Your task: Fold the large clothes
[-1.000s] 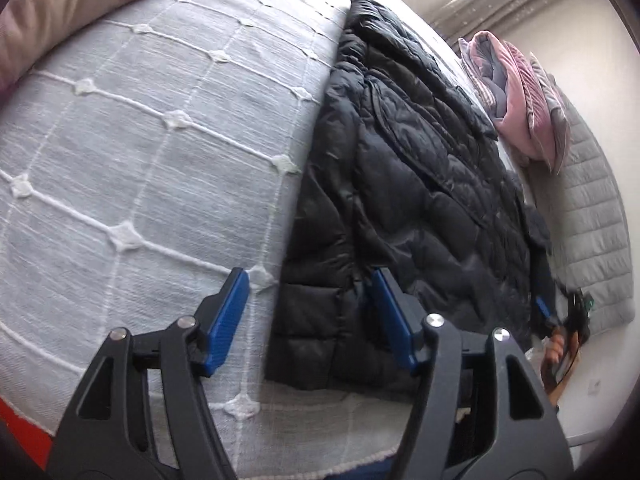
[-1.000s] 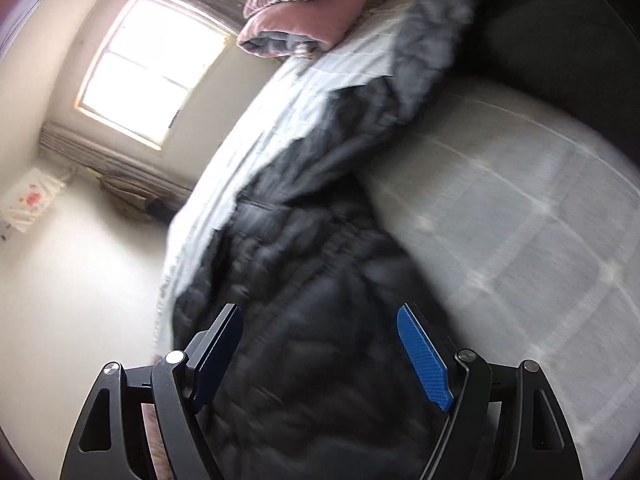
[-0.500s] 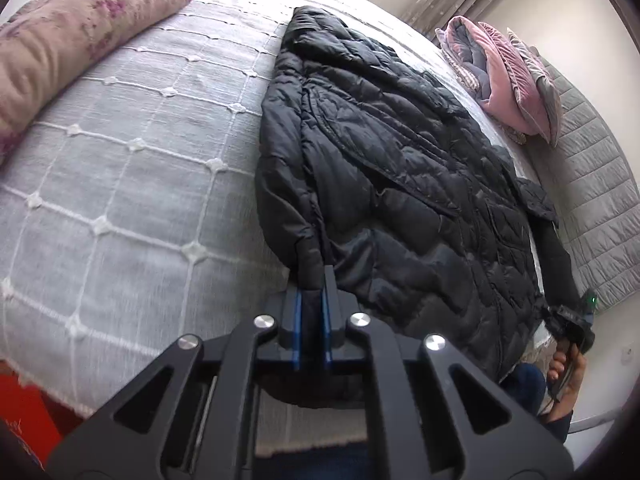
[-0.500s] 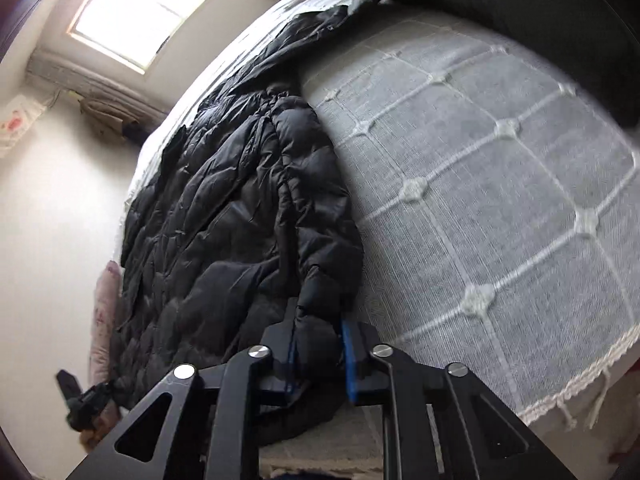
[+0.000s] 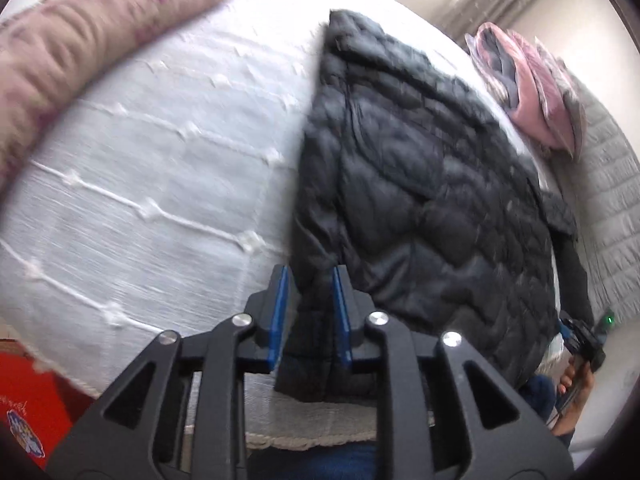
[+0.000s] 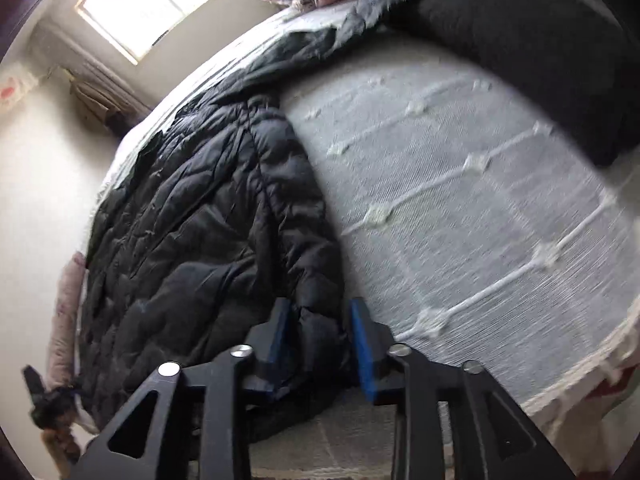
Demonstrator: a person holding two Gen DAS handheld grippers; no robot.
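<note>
A pink pillow (image 5: 92, 40) is lying at the far left of the white bedspread (image 5: 160, 184); the left gripper (image 5: 308, 280) is pinching one bottom corner of the black quilted jacket (image 5: 420, 200), which is lying spread across the bed; the right gripper (image 6: 318, 312) is clasping the jacket's opposite hem corner, jaws narrowed around the padding; folded pink clothes (image 5: 532, 92) are sitting beyond.

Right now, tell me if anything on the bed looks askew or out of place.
Nothing is spilled or damaged. The black puffer jacket lies spread on the white bedspread, its hem corners between the pads of the left hand-held gripper and right hand-held gripper.
</note>
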